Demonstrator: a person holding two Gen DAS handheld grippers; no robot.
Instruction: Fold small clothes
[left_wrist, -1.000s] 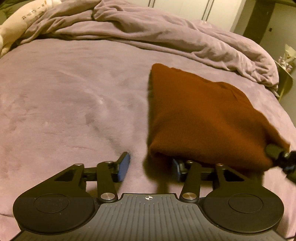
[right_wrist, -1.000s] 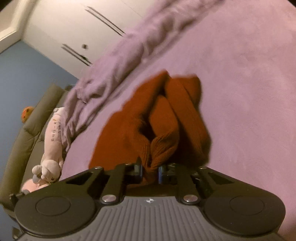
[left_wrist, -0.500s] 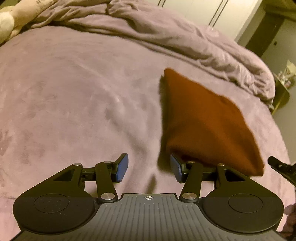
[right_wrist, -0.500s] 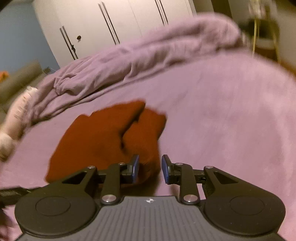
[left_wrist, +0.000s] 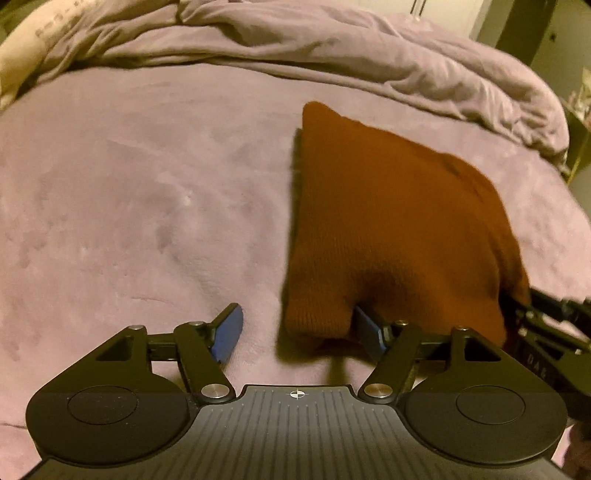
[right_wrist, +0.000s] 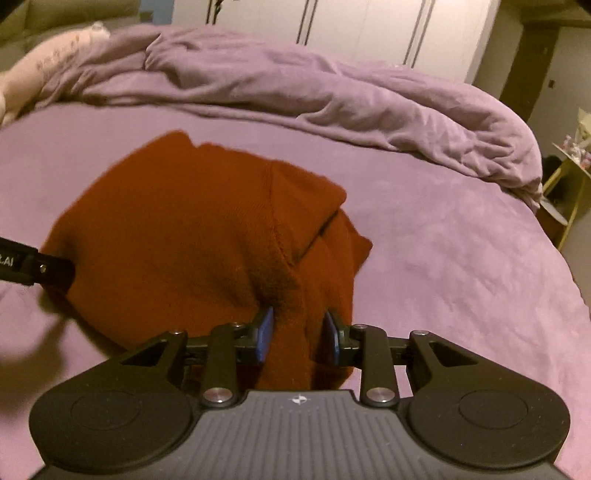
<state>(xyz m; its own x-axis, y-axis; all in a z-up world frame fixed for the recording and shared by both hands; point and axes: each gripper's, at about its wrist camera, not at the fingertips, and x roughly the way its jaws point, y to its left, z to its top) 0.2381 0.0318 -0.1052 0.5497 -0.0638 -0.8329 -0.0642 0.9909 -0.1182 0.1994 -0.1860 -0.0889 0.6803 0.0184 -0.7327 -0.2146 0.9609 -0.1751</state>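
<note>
A rust-brown knit garment (left_wrist: 391, 229) lies folded on the purple bedspread (left_wrist: 129, 206); it also shows in the right wrist view (right_wrist: 192, 236). My left gripper (left_wrist: 299, 328) is open, its right finger under the garment's near left corner, its left finger on bare bedspread. My right gripper (right_wrist: 297, 328) is open with the garment's near right edge bunched between its blue pads, which stand apart from the cloth. The right gripper shows at the right edge of the left view (left_wrist: 554, 321). The left gripper's finger shows at the left edge of the right view (right_wrist: 33, 267).
A crumpled purple duvet (right_wrist: 332, 92) lies along the far side of the bed. A pale plush toy (right_wrist: 48, 55) lies at far left. White wardrobe doors (right_wrist: 351, 26) stand behind. A gold side table (right_wrist: 569, 184) stands off the bed's right edge.
My right gripper opened, letting go of the garment fold it held, and swung round to face the bed's far side. The garment now lies flat. My left gripper stayed open by the near left corner.
</note>
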